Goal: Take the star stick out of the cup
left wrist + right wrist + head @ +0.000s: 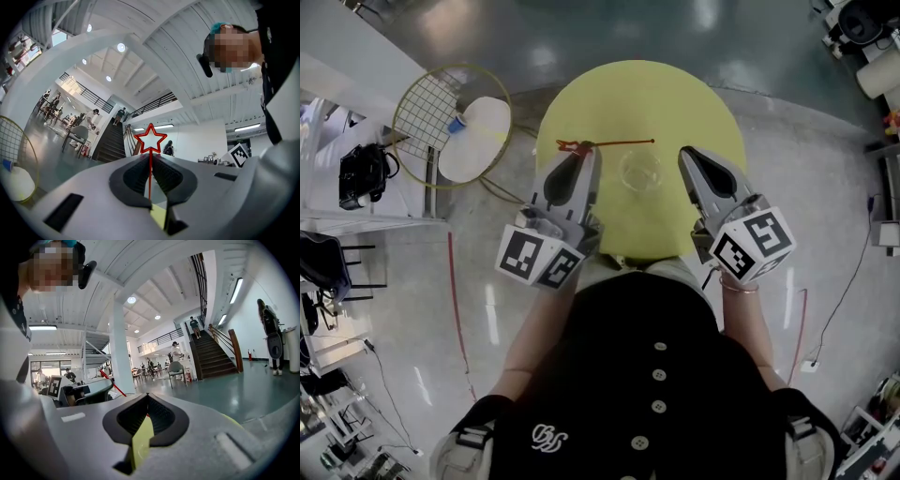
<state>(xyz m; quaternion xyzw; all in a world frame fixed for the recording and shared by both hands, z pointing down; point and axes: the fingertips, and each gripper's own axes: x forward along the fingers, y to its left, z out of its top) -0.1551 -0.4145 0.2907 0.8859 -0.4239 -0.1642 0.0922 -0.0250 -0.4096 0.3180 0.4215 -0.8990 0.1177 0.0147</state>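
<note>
Already the star stick [150, 138] is out of the cup [639, 172]. The left gripper [151, 164] has its fingers clamped on the stem, holding it over the yellow counter [675, 98]. The right gripper [146, 404], seemingly unneeded, has its fingers closed on nothing.

"Where is there room?"
"The yellow table [675, 94] is bare at the top middle."
"What is in the way?"
"The clear cup [639, 172], between the left gripper [584, 155] and right gripper [687, 155]. The star stick [619, 142] lies across, higher in the frame."
</note>
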